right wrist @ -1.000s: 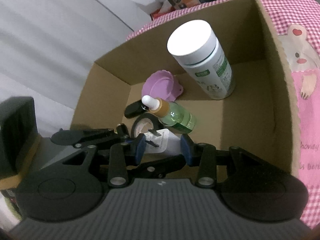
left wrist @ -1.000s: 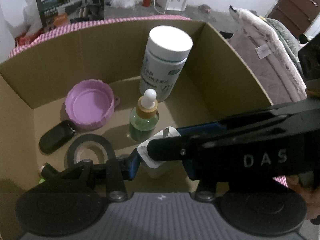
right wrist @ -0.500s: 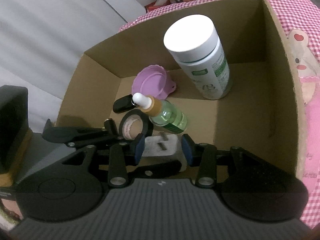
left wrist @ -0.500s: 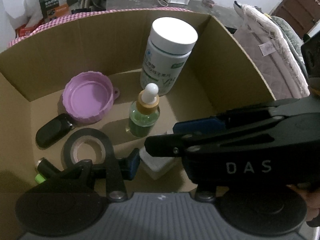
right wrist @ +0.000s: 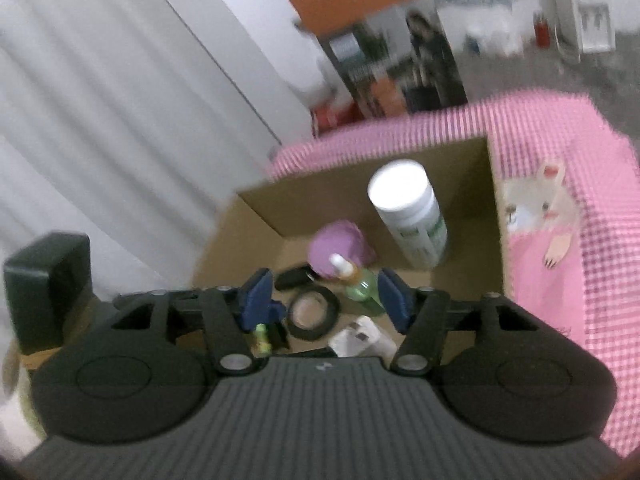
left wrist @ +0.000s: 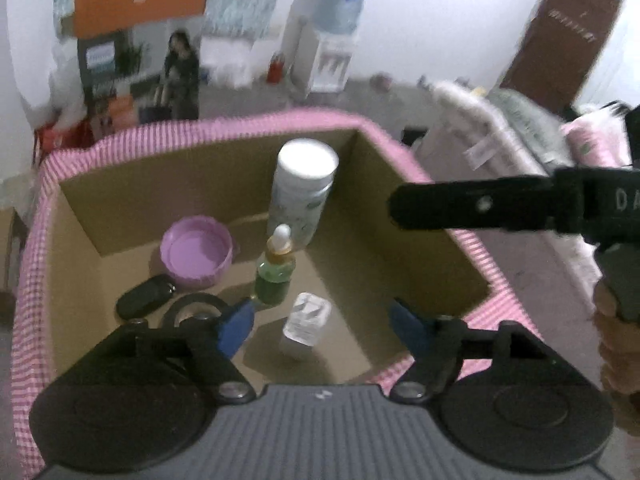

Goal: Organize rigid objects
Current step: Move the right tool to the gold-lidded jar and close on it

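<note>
Charger (left wrist: 306,320): lies free on near floor of box (left wrist: 400,184), long axis near-to-far. Left gripper (left wrist: 324,326) above it, jaws opening, empty. Right gripper (right wrist: 326,296) likewise opening, empty, equally near.

White pleated curtain (right wrist: 100,120), white wall (left wrist: 440,20), brown wooden door (left wrist: 560,40), grey floor (left wrist: 360,92), white water dispenser (left wrist: 328,60), orange-and-dark printed standing banner (right wrist: 384,48), pale fluffy bedding (left wrist: 500,128), dim indoor light

Dim, flat indoor light, heavy motion blur throughout, fisheye bending at the edges, soft shadows.
</note>
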A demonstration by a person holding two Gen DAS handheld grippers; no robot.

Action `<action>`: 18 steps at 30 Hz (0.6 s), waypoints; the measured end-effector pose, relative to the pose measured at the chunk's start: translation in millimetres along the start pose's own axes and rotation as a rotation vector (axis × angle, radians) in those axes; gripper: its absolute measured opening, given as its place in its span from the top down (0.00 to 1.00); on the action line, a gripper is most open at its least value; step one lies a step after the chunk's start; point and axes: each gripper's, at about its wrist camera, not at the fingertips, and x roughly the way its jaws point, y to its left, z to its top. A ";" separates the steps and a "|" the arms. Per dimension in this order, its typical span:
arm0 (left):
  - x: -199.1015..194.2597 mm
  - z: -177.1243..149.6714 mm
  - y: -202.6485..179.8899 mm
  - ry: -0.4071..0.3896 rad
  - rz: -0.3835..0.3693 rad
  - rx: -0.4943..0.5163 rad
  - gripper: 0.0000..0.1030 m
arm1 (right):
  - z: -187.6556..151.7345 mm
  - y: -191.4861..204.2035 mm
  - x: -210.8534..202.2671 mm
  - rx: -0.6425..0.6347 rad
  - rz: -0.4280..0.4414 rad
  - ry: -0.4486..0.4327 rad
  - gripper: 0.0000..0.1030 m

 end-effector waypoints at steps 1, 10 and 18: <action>-13.6 -4.9 -2.5 -0.028 -0.006 0.007 0.19 | -1.7 1.5 -13.8 -0.004 0.011 -0.029 0.36; -56.6 -59.9 -12.8 -0.094 0.044 0.041 0.16 | -64.9 27.1 -81.3 -0.021 0.069 -0.179 0.29; -17.8 -110.5 -11.5 -0.037 0.133 0.062 0.17 | -126.0 23.3 -20.8 0.036 0.037 -0.016 0.31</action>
